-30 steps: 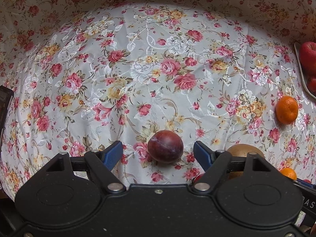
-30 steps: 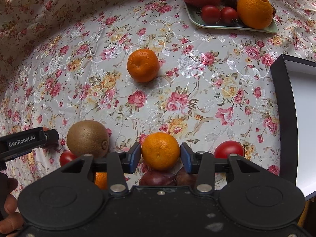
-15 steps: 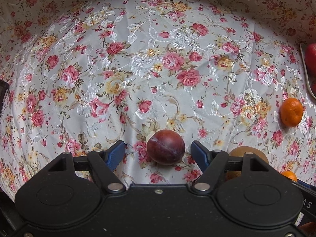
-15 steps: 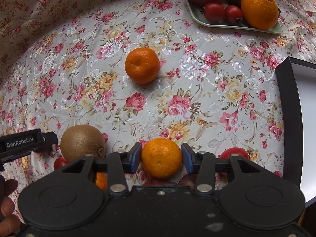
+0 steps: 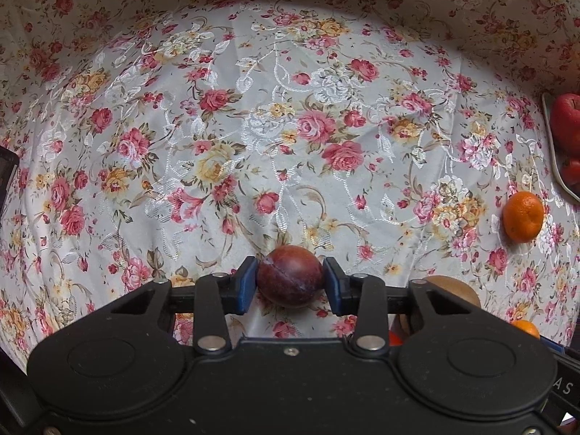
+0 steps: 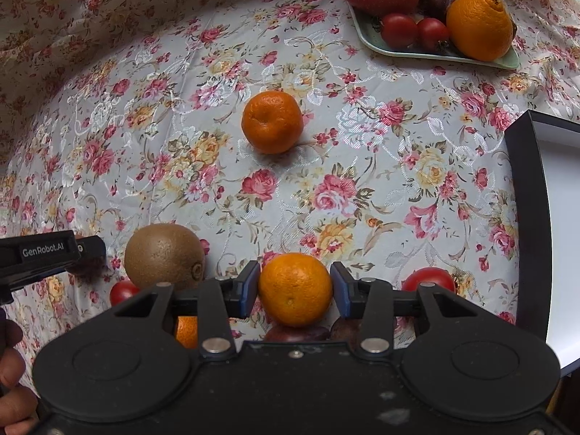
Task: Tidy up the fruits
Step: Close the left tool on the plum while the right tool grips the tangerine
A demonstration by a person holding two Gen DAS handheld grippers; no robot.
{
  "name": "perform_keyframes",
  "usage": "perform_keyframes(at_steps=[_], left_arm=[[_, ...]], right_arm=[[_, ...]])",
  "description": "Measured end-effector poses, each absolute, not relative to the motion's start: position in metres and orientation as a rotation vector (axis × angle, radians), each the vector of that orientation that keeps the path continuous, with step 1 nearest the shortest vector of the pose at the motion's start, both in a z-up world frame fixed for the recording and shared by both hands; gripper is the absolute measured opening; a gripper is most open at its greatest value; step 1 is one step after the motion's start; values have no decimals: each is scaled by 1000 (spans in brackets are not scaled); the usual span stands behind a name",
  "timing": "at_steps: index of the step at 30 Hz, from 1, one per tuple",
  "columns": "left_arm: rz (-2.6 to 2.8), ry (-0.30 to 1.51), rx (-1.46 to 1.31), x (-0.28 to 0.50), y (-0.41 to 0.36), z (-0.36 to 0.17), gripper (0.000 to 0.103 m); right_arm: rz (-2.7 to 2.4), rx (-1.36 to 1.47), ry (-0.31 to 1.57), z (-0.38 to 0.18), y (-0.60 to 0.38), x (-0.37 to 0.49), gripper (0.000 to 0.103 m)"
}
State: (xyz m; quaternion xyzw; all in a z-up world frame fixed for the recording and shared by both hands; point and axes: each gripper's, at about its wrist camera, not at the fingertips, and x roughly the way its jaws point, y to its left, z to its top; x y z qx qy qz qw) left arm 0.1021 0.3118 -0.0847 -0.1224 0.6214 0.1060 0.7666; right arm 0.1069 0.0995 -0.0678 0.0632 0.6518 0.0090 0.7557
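Observation:
A dark red plum [image 5: 290, 277] lies on the flowered cloth in the left wrist view. My left gripper [image 5: 290, 283] is closing its jaws on it, and both blue pads press its sides. In the right wrist view my right gripper [image 6: 295, 290] is shut on a tangerine [image 6: 295, 293]. Two dark plums [image 6: 297, 333] show just under that tangerine, partly hidden by the gripper body. A second tangerine [image 6: 272, 121] sits alone in the middle of the cloth. A pale green plate [image 6: 398, 52] at the far right holds an apple, tomatoes and a large orange.
A kiwi [image 6: 163, 255] and a small tomato [image 6: 121, 291] lie left of the right gripper, a larger tomato [image 6: 427, 279] to its right. A black-rimmed white tray [image 6: 525, 217] lines the right edge. A hand [image 6: 11, 362] shows at the lower left.
The left gripper's jaws have come together from wide open onto the plum. The right gripper has kept its hold on the tangerine and stayed about where it was.

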Motion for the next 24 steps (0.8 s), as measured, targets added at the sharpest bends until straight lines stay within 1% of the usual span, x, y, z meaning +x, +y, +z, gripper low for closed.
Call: perform_keyframes(at_steps=[11,16,24], left_arm=[[239,1251,-285,100,301,-29,47],[184,1212,-281,105,265,-8,47],[72,1201,-233,112,199,3,47]], right_arm=[[12,222,1340,-35,76,108,44],[-16,237,1298,-26,53,106,44],[-119,297,1254,-19,-6,99,44]])
